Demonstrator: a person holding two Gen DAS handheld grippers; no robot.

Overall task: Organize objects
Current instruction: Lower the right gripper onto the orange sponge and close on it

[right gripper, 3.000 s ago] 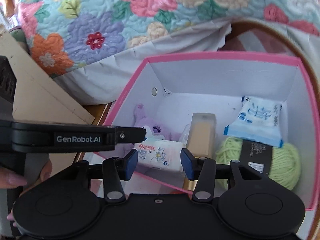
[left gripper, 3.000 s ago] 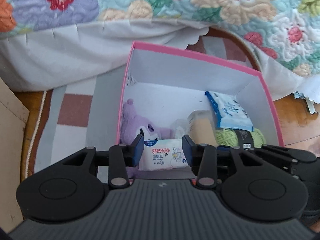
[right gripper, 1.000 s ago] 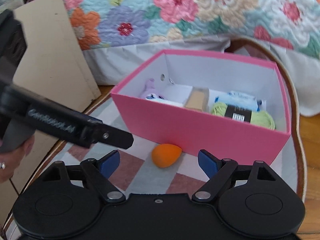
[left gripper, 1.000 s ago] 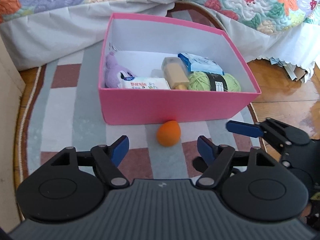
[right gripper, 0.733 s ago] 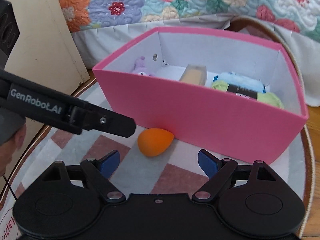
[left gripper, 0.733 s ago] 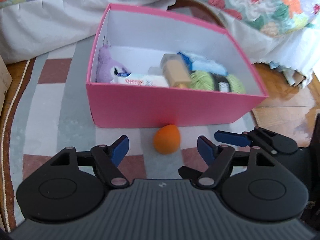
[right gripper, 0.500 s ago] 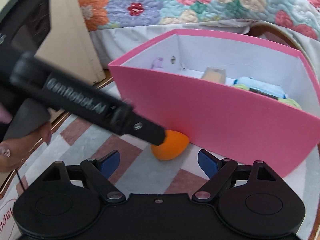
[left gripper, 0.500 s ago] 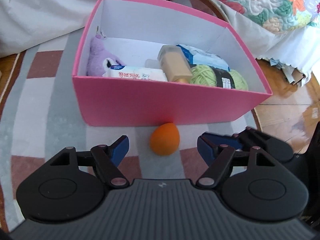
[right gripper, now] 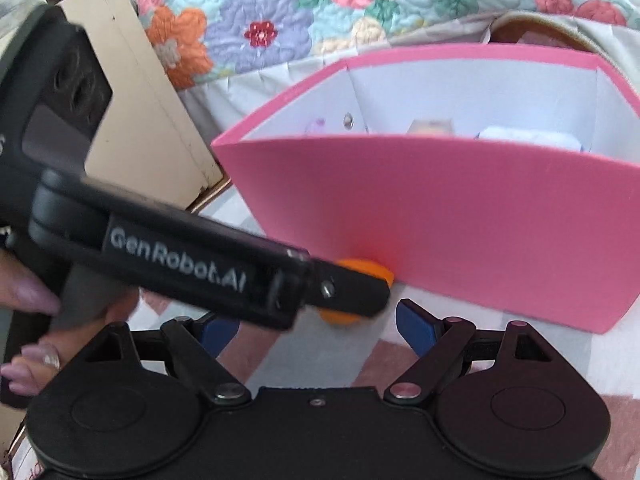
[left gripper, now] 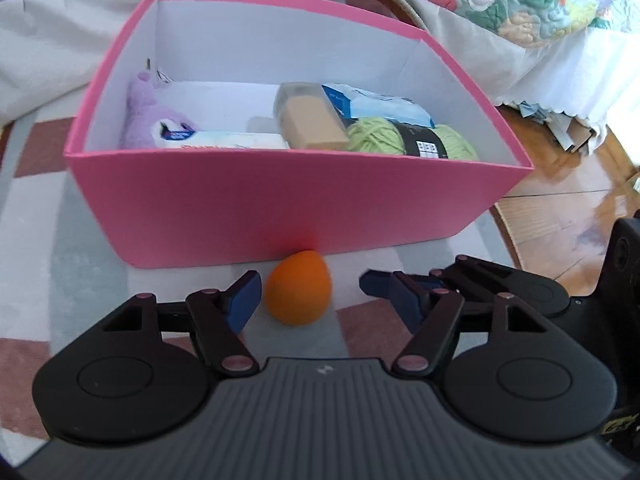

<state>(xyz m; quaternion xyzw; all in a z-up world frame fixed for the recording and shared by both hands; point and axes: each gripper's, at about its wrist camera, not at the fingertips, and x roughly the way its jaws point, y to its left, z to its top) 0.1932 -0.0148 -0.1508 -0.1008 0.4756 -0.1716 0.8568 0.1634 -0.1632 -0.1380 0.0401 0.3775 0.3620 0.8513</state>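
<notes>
A box is sitting on a rug, with a bed's quilt lying behind it at the far side. Inside the box, a plush toy is lying at the left, a packet of wipes just to its right against the near wall, then a block, and a ball of yarn at the right, with a pouch lying behind it. An egg-shaped sponge is resting on the rug just before the box's near wall. A cardboard panel is standing to the box's left.
</notes>
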